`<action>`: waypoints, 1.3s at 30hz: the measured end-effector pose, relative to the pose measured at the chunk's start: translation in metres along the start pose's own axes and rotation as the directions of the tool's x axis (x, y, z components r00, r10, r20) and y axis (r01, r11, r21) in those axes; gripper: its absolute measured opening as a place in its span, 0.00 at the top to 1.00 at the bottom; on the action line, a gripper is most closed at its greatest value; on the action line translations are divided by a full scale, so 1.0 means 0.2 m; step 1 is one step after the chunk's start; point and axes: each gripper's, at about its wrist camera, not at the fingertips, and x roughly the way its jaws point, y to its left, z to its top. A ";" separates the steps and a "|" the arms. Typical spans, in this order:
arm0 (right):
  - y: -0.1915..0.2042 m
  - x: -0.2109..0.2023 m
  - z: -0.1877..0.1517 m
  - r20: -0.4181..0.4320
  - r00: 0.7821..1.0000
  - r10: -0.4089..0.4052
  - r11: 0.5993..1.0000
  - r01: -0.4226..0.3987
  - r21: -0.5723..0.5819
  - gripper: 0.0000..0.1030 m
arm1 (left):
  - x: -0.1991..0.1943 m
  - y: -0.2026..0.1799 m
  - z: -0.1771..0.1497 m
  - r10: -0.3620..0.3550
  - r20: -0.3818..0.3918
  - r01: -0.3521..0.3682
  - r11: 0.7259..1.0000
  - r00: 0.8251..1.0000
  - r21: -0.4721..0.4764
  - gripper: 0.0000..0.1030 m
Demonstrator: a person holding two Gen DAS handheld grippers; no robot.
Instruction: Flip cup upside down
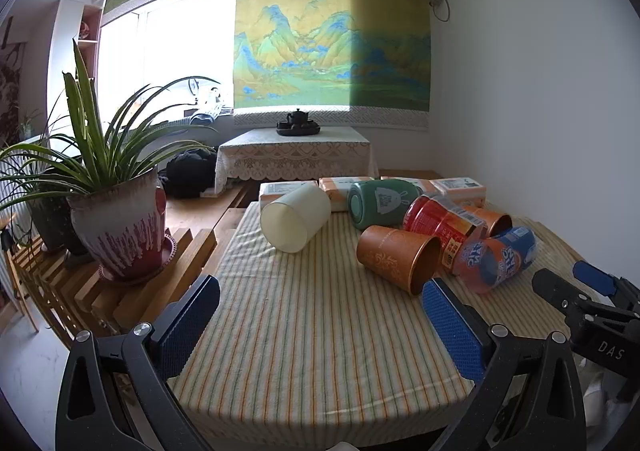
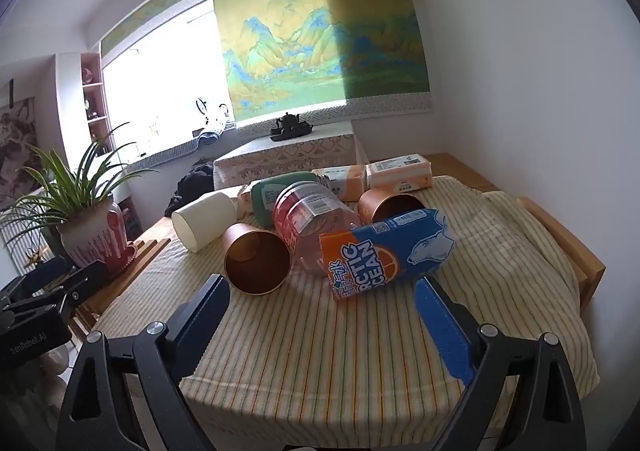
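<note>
Several cups and cans lie on their sides on a striped tablecloth [image 1: 304,323]. A white cup [image 1: 294,217] [image 2: 205,220] lies at the left. An orange-brown cup [image 1: 396,257] [image 2: 256,259] lies with its mouth toward me. A second copper cup [image 2: 386,205] [image 1: 492,221] lies behind. A green cup [image 1: 380,203] [image 2: 276,193], a red clear jar [image 1: 440,227] [image 2: 312,223] and an orange-and-blue Arctic Ocean can [image 1: 496,257] [image 2: 384,251] lie among them. My left gripper [image 1: 320,315] is open and empty in front of the orange-brown cup. My right gripper [image 2: 322,307] is open and empty just short of the can.
A potted plant [image 1: 120,227] [image 2: 92,239] stands on a slatted wooden rack left of the table. Tissue packs [image 1: 460,189] [image 2: 400,171] lie along the table's far edge. A low table with a teapot [image 1: 298,121] stands behind. The right gripper's body [image 1: 588,307] shows at the right.
</note>
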 end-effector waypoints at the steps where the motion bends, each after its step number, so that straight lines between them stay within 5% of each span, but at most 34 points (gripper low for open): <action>1: 0.01 0.00 0.00 -0.004 1.000 -0.006 1.000 0.005 -0.022 0.11 | 0.00 0.00 0.00 -0.001 -0.001 0.001 1.000 1.000 -0.002 0.00; 10: 0.01 0.07 -0.03 -0.054 0.998 -0.012 0.999 0.010 -0.032 0.11 | 0.02 0.01 -0.01 0.001 -0.001 -0.001 1.000 1.000 -0.006 0.00; 39: 0.00 -0.04 0.02 0.051 0.991 -0.122 0.992 0.123 -0.022 0.11 | 0.05 0.01 -0.02 0.044 0.005 -0.044 0.999 0.999 -0.027 0.00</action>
